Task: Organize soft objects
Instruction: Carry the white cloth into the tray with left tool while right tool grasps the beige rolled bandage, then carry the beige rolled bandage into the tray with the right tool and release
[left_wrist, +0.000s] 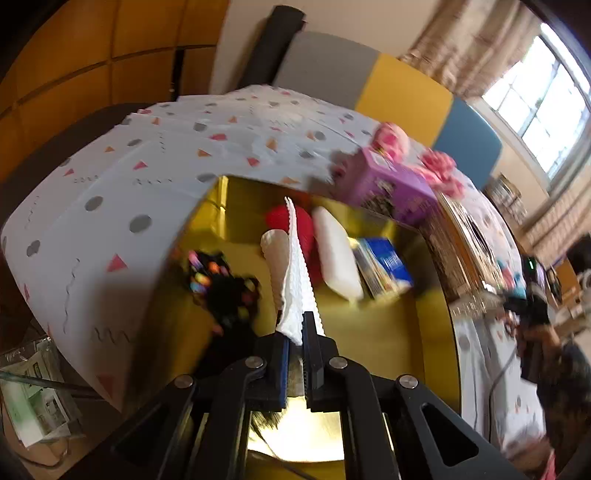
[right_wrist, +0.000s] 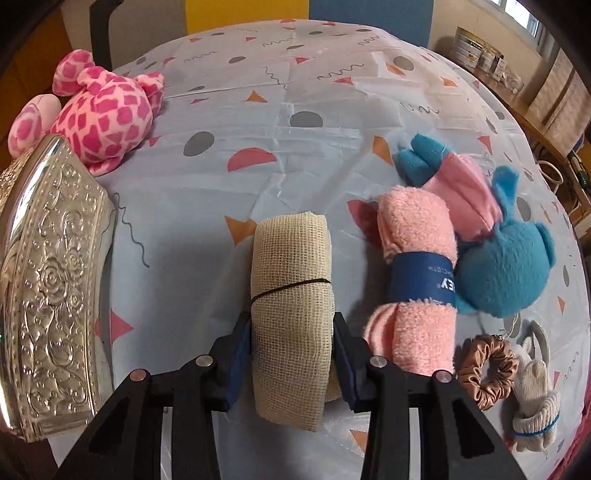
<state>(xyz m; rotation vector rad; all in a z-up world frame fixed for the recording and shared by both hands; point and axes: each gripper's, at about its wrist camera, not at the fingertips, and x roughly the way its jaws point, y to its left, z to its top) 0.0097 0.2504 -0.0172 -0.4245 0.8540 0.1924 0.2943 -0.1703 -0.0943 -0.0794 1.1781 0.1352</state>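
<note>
In the left wrist view my left gripper (left_wrist: 303, 325) is shut on a white textured cloth (left_wrist: 295, 273) that stands up from its jaws. It hangs over an open box with a gold lining (left_wrist: 388, 332). Inside lie a red soft item (left_wrist: 277, 218), a white roll (left_wrist: 338, 254), a beige roll (left_wrist: 273, 247), a blue packet (left_wrist: 388, 266) and a black item with coloured dots (left_wrist: 221, 284). In the right wrist view my right gripper (right_wrist: 291, 321) has its pads against both sides of a beige mesh cloth roll (right_wrist: 291, 258) with a black band, lying on the tablecloth (right_wrist: 295, 92).
Right of the beige roll lie a pink towel roll (right_wrist: 417, 258) with a blue band, a blue plush (right_wrist: 506, 266), a brown scrunchie (right_wrist: 487, 373) and a rolled beige sock (right_wrist: 535, 402). A pink spotted plush (right_wrist: 107, 114) and an embossed silver lid (right_wrist: 48, 277) sit left. A purple box (left_wrist: 384, 184) stands by the gold box.
</note>
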